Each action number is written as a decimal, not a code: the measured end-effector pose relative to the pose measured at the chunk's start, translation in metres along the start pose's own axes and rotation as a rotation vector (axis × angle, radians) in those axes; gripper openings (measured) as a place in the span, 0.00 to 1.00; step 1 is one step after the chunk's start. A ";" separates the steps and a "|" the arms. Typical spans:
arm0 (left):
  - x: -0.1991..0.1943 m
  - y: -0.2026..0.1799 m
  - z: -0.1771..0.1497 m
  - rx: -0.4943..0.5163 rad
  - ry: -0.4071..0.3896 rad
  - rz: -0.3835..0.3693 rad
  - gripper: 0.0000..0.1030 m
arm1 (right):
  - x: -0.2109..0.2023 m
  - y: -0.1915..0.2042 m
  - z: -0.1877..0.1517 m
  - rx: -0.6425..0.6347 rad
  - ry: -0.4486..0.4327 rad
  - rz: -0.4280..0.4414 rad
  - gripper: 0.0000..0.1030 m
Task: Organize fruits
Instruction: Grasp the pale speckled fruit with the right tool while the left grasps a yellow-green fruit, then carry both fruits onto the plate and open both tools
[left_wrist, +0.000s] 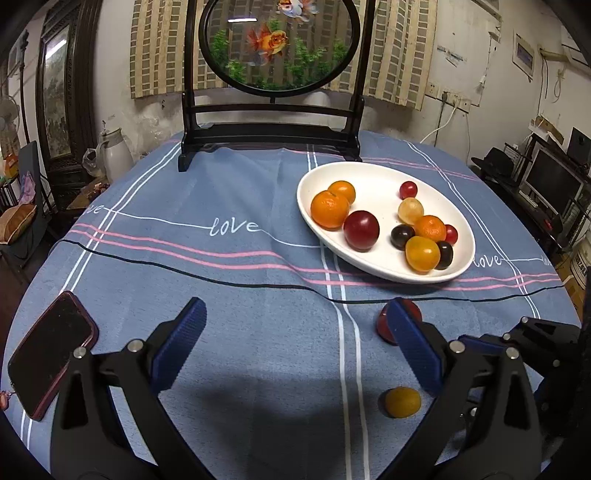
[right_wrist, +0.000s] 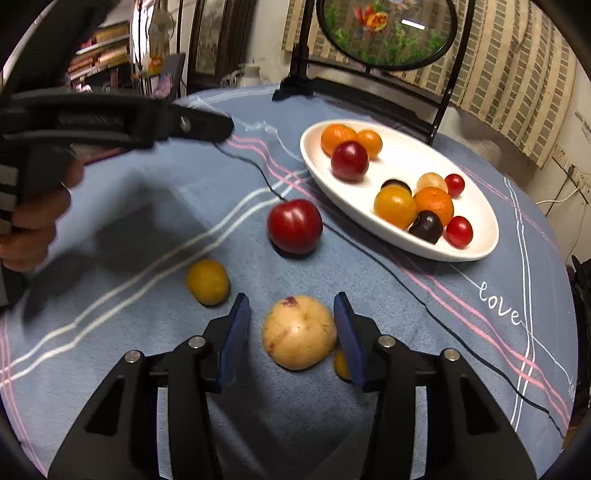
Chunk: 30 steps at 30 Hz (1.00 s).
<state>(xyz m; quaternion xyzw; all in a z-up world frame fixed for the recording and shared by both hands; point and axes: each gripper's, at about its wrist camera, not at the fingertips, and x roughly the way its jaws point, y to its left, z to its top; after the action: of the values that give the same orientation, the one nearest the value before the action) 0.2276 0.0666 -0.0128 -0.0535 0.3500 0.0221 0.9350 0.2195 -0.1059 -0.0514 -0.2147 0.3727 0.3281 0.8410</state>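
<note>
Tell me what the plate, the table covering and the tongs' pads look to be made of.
Plate: likely glazed ceramic, white and smooth with soft sheen; could be melamine.
Table covering: woven fabric, matte blue, with creases and printed stripes.
Pads on the right tongs: blue, finely textured, probably rubber or grippy plastic.

Both wrist cameras sit low over the table, tilted down along their fingers. Left looks across from farther back; right is closer. Both catch the white plate (left_wrist: 314, 221) (right_wrist: 491, 236).

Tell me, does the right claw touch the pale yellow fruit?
Cannot tell. In the right wrist view the right claw straddles the pale yellow fruit; neither pad's contact shows plainly.
</note>
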 end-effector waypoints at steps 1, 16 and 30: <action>0.000 0.001 0.000 -0.003 -0.001 0.000 0.97 | 0.002 0.000 0.000 -0.001 0.012 0.002 0.47; -0.007 -0.019 -0.013 0.130 0.057 -0.184 0.91 | -0.038 -0.037 -0.006 0.236 -0.136 0.015 0.39; 0.006 -0.060 -0.060 0.342 0.204 -0.300 0.41 | -0.038 -0.046 -0.011 0.300 -0.121 0.027 0.39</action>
<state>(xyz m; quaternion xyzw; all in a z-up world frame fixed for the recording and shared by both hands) 0.1976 0.0001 -0.0567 0.0523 0.4292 -0.1818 0.8832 0.2275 -0.1593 -0.0234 -0.0617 0.3690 0.2925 0.8801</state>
